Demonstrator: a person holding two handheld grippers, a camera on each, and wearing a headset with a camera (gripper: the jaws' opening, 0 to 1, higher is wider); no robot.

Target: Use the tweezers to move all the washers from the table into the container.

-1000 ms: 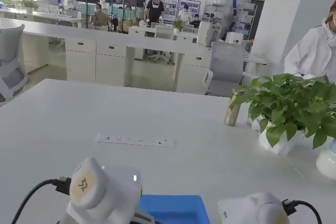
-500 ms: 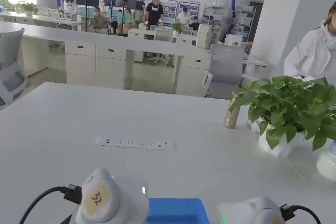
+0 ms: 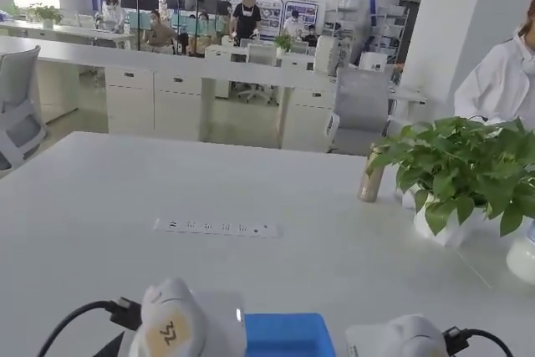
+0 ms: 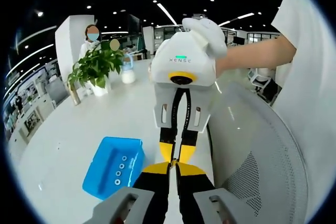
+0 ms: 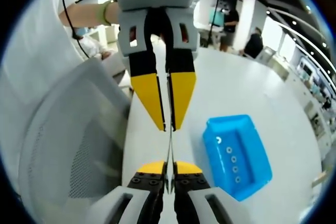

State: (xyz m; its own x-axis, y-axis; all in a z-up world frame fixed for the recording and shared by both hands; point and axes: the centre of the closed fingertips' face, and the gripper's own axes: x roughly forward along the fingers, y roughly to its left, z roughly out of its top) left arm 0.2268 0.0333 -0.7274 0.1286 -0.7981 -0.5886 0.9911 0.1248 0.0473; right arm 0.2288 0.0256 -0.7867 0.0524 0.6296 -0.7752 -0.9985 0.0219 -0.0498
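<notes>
Left gripper (image 5: 169,125) has sunk lower and slid right at the bottom of the head view, its body rolled over. The power strip (image 3: 216,227) on the table (image 3: 100,206) barely shifts, so it's a real move, not the camera. Right gripper (image 4: 176,153) also sits lower at the frame edge than before. Both now meet tip to tip, close to the person, just beside the blue container (image 5: 251,153). Tweezers (image 5: 169,148) show as a thin metal strip running between both pairs of jaws, and both pairs look pinched nearly closed on it. Likely a handover or regrip of the tool before a pick. Four washers (image 5: 232,160) lie in a row inside the container; whether any are left on the table, can't tell.
</notes>
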